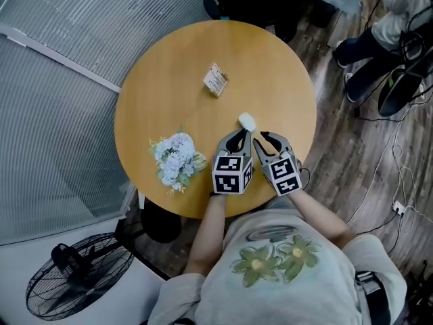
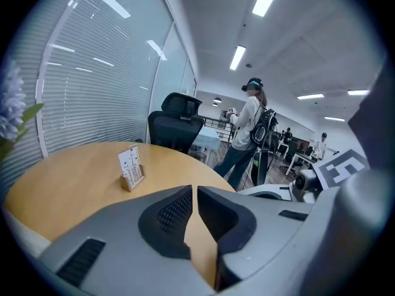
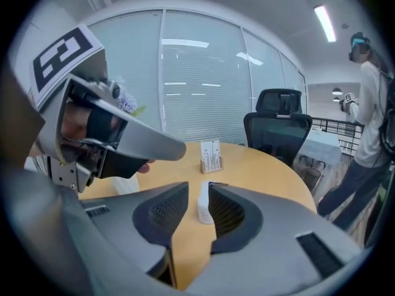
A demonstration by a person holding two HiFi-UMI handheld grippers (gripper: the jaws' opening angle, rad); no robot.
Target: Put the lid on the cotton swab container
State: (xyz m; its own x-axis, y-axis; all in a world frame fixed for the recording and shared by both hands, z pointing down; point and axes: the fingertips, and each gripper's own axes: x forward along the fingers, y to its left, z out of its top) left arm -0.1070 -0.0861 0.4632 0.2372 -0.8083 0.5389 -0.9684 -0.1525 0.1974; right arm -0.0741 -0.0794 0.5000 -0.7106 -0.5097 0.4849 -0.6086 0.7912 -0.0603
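A bunch of pale flowers [image 1: 174, 158] lies at the left of the round tabletop [image 1: 155, 87] in the head view, well apart from everything else. A small card stand [image 1: 215, 80] sits above centre.

The left tongs [image 1: 241, 137] hang over the lower middle of the tabletop with their tips together and nothing between them.

Just past both pairs of tips, slightly right of centre, the container [image 1: 247, 121] stands upright on the wood. It is a small white tub. No loose lid shows anywhere on the tabletop, so it is probably capped, but the seam is too small to make out.

The right tongs [image 1: 265, 139] are a little apart. In the right gripper view the container shows through that gap, beyond the pads and not touched by them.

It looks light, made of stiff but thin smooth plastic, and narrow enough to tip or skid at a nudge. The safest hold would be low across the body with a gentle squeeze, since a hard pinch could flex the wall or make it shoot out. A lid would be best pinched by its rim and pressed down squarely while the other tongs steady the body.
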